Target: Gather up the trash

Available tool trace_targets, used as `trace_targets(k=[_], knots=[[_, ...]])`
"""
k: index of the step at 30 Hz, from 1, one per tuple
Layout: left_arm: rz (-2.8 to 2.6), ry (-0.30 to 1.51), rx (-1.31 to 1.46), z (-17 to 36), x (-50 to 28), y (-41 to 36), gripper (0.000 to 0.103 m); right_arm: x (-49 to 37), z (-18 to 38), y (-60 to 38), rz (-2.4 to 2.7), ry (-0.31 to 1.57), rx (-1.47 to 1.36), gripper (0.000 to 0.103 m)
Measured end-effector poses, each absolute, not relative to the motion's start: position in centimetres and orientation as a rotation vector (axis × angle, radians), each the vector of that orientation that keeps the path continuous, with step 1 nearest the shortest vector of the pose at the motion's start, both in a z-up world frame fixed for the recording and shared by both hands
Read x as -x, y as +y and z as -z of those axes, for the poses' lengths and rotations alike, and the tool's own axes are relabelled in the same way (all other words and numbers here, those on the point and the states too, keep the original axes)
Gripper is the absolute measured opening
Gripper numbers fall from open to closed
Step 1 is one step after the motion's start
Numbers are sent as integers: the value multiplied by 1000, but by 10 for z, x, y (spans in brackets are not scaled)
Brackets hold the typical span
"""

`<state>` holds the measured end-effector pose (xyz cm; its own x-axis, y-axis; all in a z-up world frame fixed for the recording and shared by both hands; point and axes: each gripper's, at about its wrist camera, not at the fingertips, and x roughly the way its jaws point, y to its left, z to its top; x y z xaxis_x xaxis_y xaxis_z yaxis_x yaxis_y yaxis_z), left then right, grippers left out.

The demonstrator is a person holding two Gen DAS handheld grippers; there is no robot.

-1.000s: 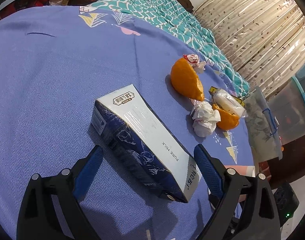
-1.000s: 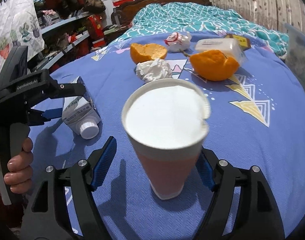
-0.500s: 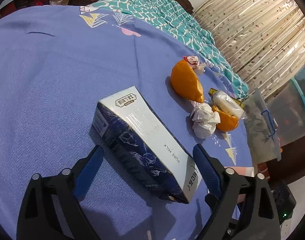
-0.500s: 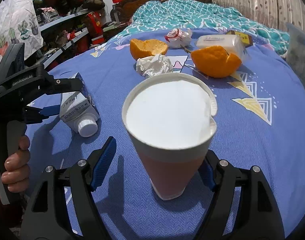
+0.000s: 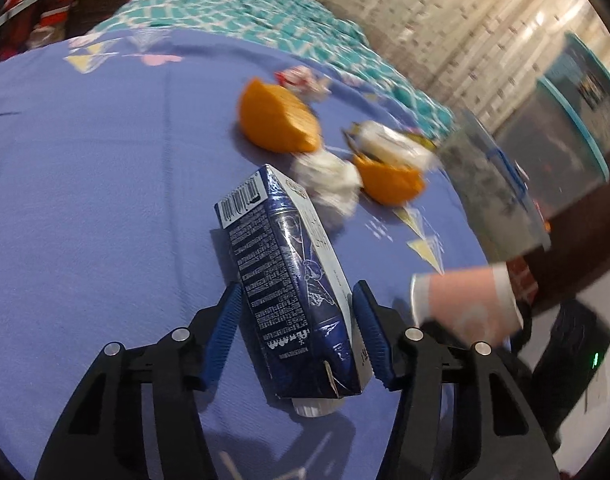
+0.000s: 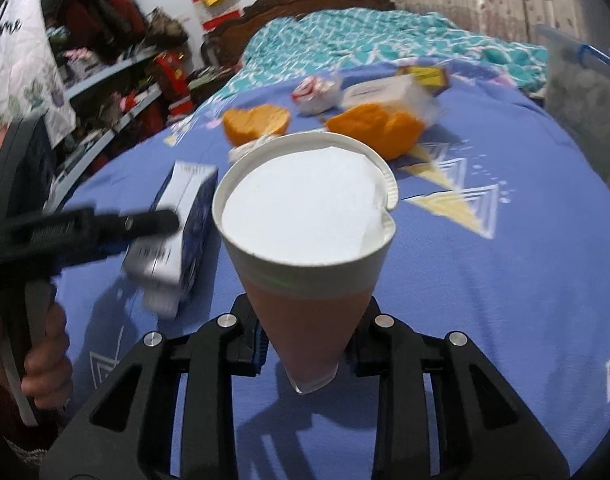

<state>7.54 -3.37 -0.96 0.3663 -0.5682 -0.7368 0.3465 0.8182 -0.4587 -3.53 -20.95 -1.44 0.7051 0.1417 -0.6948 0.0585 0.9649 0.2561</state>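
Observation:
My left gripper point(image 5: 297, 320) is shut on a dark blue milk carton point(image 5: 289, 280) and holds it tilted above the blue cloth. The carton also shows in the right wrist view point(image 6: 177, 236), held by the left gripper there. My right gripper point(image 6: 309, 340) is shut on a pink and white paper cup point(image 6: 305, 248), lifted off the cloth; the cup also shows in the left wrist view point(image 5: 465, 304). Two orange peel halves point(image 5: 277, 120) point(image 5: 389, 180), a crumpled white tissue point(image 5: 329, 180), a plastic-wrapped packet point(image 5: 393, 144) and a red and white wrapper point(image 5: 301, 78) lie on the cloth beyond.
The round table with a blue cloth point(image 5: 85, 180) fills both views. A bed with a teal blanket point(image 6: 365, 36) stands behind it. Clear plastic bins point(image 5: 565, 120) stand at the right edge. Cluttered shelves point(image 6: 117, 64) stand at the far left.
Both grippers have closed, the left on the milk carton and the right on the cup. Both objects have been lifted off the cloth, and the carton has turned on edge.

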Motion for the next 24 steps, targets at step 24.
trace_targets(k=[24], knots=[[658,1028,17,8,-42,-85,79,44,36,-251,17,834,-349,53]])
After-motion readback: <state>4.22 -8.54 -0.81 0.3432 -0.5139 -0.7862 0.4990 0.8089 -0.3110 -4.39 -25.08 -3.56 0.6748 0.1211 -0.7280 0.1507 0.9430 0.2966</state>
